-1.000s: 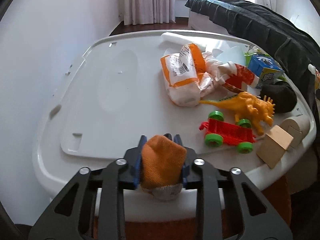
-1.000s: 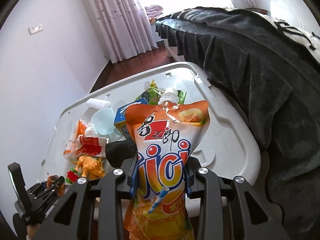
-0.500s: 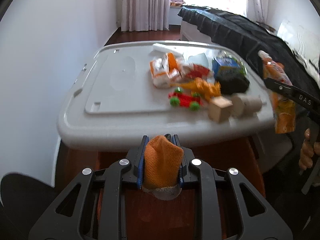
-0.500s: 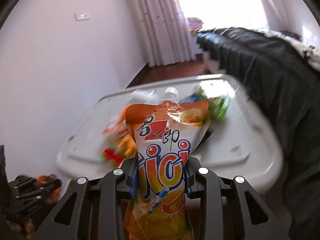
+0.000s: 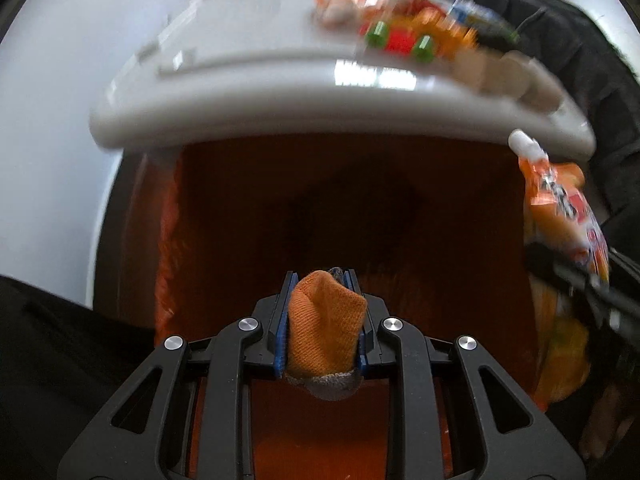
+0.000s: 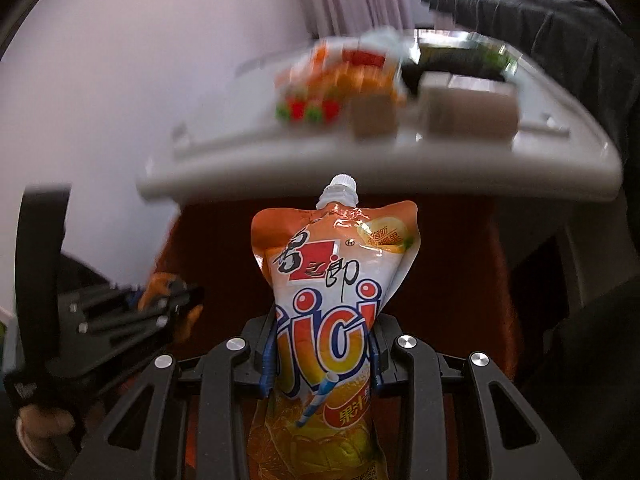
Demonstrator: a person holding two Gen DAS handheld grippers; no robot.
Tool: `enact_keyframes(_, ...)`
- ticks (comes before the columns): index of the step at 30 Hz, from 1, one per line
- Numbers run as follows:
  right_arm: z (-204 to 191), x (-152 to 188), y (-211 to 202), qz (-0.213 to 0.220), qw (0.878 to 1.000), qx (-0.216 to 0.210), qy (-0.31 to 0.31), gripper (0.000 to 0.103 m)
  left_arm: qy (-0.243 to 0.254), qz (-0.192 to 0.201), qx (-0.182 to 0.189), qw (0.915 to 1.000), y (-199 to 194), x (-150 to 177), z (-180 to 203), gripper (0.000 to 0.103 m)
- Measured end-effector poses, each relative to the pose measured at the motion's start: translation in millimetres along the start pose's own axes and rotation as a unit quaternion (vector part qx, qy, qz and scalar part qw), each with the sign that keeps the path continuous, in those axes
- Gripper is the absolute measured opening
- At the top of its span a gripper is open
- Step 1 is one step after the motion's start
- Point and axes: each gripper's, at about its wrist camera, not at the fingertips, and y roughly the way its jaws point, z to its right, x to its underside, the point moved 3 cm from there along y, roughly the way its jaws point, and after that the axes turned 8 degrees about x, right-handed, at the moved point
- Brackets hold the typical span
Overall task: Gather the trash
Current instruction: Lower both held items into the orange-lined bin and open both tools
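Observation:
My left gripper [image 5: 320,320] is shut on an orange sock [image 5: 324,328] with a grey toe, held below the front edge of the white lid [image 5: 280,96]. My right gripper [image 6: 322,344] is shut on an orange juice pouch [image 6: 332,280] with a white cap, upright between its pads. In the left wrist view the pouch [image 5: 560,208] and the right gripper show at the right edge. In the right wrist view the left gripper [image 6: 172,300] with the sock [image 6: 160,284] appears at lower left. Both grippers hang over a dark orange-red surface [image 5: 320,208] under the lid.
On the white lid [image 6: 400,160] lie blurred wrappers [image 5: 344,4], a red toy car with green wheels [image 5: 400,40], a yellow dinosaur [image 5: 444,28], wooden blocks [image 6: 376,116] and a black item [image 6: 448,64]. A dark blanket [image 5: 568,40] borders the right side. A white wall [image 5: 48,120] is to the left.
Both grippers have drawn back from the lid and dropped below its front edge, tilting downward. The sock and the pouch stay gripped. The lid's items are now far and blurred.

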Motion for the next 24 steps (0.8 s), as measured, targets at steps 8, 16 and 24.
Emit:
enact_keyframes(8,5.4,7.8,39.1,-0.081,0.996,0.038,0.005,0.034,-0.008,-0.077,-0.029,0.9966,44.1,8.9,-8.4,0.024)
enact_keyframes(16,24.7,7.6,44.6,-0.096,0.992,0.067,0.042,0.082,-0.007,-0.105,-0.075,0.9916,63.1,9.2,-10.1,0.079)
enact_keyframes(24,44.9,3.9,34.0,-0.075,0.992,0.055,0.088,0.081,0.0,-0.092,-0.075,0.9929,58.6,7.1,-7.0,0.081)
